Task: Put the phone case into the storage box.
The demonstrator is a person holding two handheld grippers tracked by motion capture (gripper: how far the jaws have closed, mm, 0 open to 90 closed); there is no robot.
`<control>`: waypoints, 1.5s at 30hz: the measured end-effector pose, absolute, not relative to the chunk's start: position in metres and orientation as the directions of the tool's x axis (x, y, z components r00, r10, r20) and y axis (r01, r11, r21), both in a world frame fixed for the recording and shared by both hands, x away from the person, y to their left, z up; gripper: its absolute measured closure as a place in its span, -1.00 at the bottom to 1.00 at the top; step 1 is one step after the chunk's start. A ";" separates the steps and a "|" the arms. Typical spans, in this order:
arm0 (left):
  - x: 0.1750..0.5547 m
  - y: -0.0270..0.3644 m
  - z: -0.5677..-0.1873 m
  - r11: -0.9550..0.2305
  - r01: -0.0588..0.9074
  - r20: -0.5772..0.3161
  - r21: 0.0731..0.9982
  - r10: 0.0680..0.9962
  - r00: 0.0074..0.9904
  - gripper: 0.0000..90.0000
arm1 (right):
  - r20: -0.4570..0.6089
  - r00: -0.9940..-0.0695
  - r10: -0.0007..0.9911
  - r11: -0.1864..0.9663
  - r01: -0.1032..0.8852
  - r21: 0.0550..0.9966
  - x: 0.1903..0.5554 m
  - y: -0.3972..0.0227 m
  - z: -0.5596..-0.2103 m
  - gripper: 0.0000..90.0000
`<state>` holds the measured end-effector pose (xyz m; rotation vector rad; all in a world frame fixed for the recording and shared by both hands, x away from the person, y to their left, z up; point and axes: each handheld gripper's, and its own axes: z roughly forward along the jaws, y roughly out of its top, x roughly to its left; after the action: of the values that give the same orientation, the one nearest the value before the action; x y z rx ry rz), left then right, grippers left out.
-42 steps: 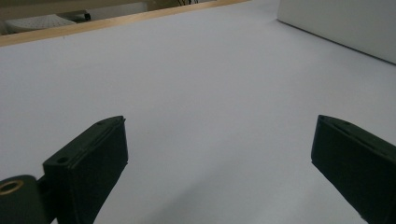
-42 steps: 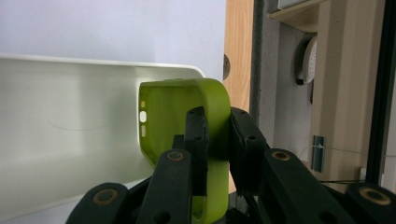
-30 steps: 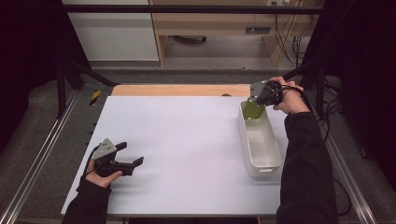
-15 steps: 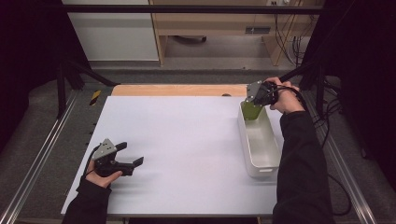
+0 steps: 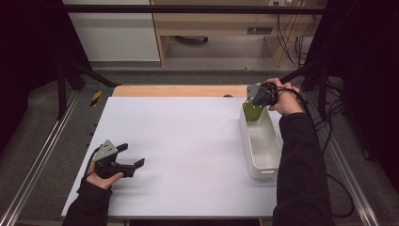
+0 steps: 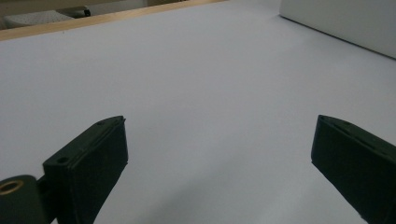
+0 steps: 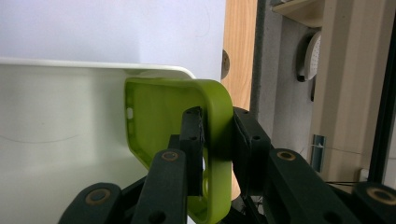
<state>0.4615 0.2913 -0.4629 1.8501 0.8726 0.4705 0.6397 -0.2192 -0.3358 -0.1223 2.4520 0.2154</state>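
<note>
A lime-green phone case (image 5: 253, 112) hangs upright over the far end of a white bin (image 5: 263, 172). My right gripper (image 5: 257, 101) is shut on its rim. In the right gripper view the case (image 7: 154, 116) has one wall pinched between the two black jaws of that gripper (image 7: 217, 114), one pad inside and one outside. Those jaws have just eased open slightly, with the wall still between them. The bin's inner wall (image 7: 56, 130) lies right behind the case. My left gripper (image 5: 131, 155) rests on the table's near left, open with nothing between its jaws (image 6: 219, 121).
The white tabletop (image 5: 188, 141) spreads between the two hands, with a wooden strip (image 5: 179, 91) along its far edge. Metal rails run down both sides of the table. The bin's side (image 6: 345, 23) shows far off in the left gripper view.
The right gripper with the green case has shifted slightly over the bin's far end. The left gripper has not moved.
</note>
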 end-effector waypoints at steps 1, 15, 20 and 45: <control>0.462 0.291 -0.463 -0.245 0.358 -0.062 0.901 0.744 0.665 -0.92 | -0.634 -0.773 -0.028 0.983 -0.137 0.123 0.640 -0.219 -0.336 0.68; 0.462 0.292 -0.463 -0.244 0.356 -0.061 0.902 0.745 0.665 -0.92 | -0.657 -0.754 -0.009 0.986 -0.116 0.120 0.645 -0.217 -0.339 0.55; 0.462 0.291 -0.463 -0.246 0.357 -0.060 0.901 0.745 0.665 -0.92 | -0.674 -0.738 0.015 0.983 -0.112 0.144 0.645 -0.218 -0.337 0.23; 0.460 0.291 -0.462 -0.244 0.348 -0.056 0.905 0.743 0.666 -0.92 | -0.584 -0.701 0.409 0.850 0.061 0.522 0.608 -0.217 -0.304 -0.86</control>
<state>0.4599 0.2910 -0.4616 1.8465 0.8644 0.4775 0.6082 -0.2174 -0.3036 0.3402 2.2921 0.6160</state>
